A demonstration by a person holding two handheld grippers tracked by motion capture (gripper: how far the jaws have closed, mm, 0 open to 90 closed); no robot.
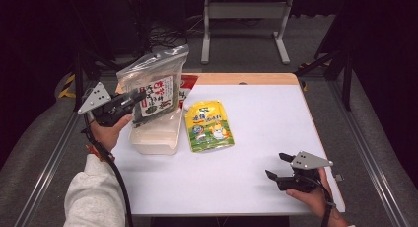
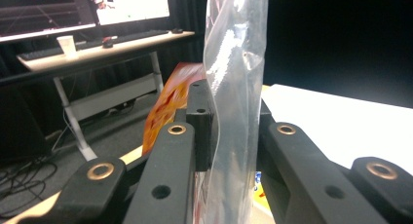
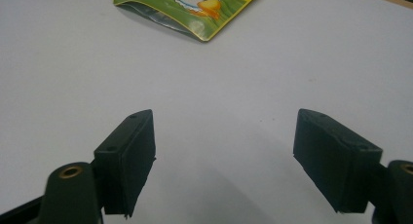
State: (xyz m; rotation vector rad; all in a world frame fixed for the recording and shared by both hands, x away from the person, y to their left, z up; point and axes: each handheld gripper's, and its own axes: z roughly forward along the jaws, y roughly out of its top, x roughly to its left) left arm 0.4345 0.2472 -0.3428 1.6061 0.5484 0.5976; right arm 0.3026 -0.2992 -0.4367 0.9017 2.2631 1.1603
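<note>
The table (image 1: 256,177) carried a pale tub (image 1: 156,137) at its left side and a yellow pouch (image 1: 209,126) just beside it. The left gripper (image 1: 129,102) pinched a clear bag (image 1: 154,86) of seaweed and held it upright over the tub. A red packet (image 1: 189,84) behind it was largely hidden. The right gripper (image 1: 277,166) hovered low near the table's right edge, jaws spread wide around nothing.

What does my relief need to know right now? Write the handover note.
Left gripper: shut on the clear seaweed bag, held upright above the translucent bin.
Right gripper: open, holding nothing, low over the white table at its near right.
Yellow pouch: flat on the table, right of the bin.
Red packet: behind the bag.
Done: bag lifted.
Left: probably lowering it into the bin.
</note>
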